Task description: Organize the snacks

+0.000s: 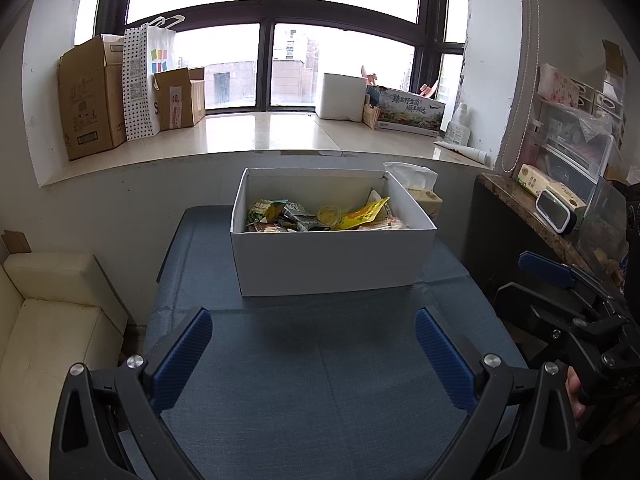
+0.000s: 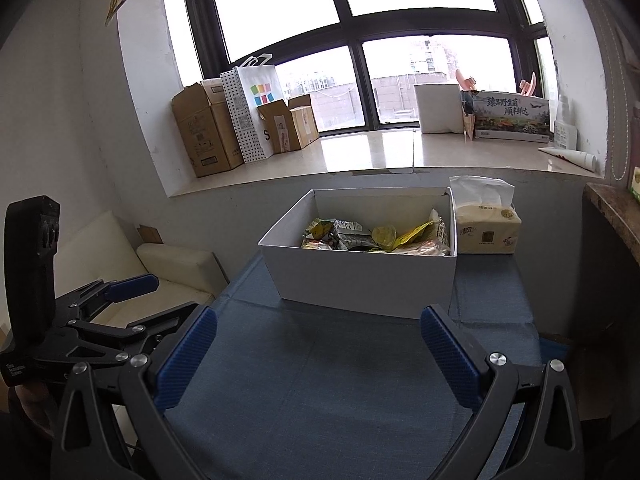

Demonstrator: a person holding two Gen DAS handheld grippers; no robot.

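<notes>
- The left hand-held gripper (image 1: pixel 313 354) hangs over the near part of the counter (image 1: pixel 320 360), its blue-padded fingers (image 1: pixel 182 356) spread wide with nothing between them.
- The right hand-held gripper (image 2: pixel 318 354) hangs beside it over the same blue-grey cloth, its fingers (image 2: pixel 188 356) equally wide apart and empty.
- Each gripper shows at the edge of the other's view: the right one at the right edge of the left wrist view, the left one at the left edge of the right wrist view.
- A bit of a person's hand (image 1: pixel 574 396) shows behind the right gripper's frame in the left wrist view.
- Just beyond both grippers, a white box (image 1: pixel 334 258) stands open on the middle of the counter, apart from the fingertips.
- The snacks (image 1: pixel 320 216) lie inside the box, a loose heap of packets in green, yellow and silver, with a small round cup among them.
- A tissue pack (image 2: pixel 486 226) sits on the counter touching or just beside the box's right wall, a white tissue sticking up from it.
- Left of the counter is a cream sofa (image 1: pixel 52 320).
- On the far side, a window sill (image 1: pixel 260 132) carries brown cardboard boxes (image 1: pixel 90 98) and a dotted paper bag (image 1: pixel 146 80) at the left, and a white box and a printed carton (image 1: pixel 410 110) at the right.
- At the far right, a stone-topped shelf (image 1: pixel 524 208) holds a tissue pack and clear storage bins.
</notes>
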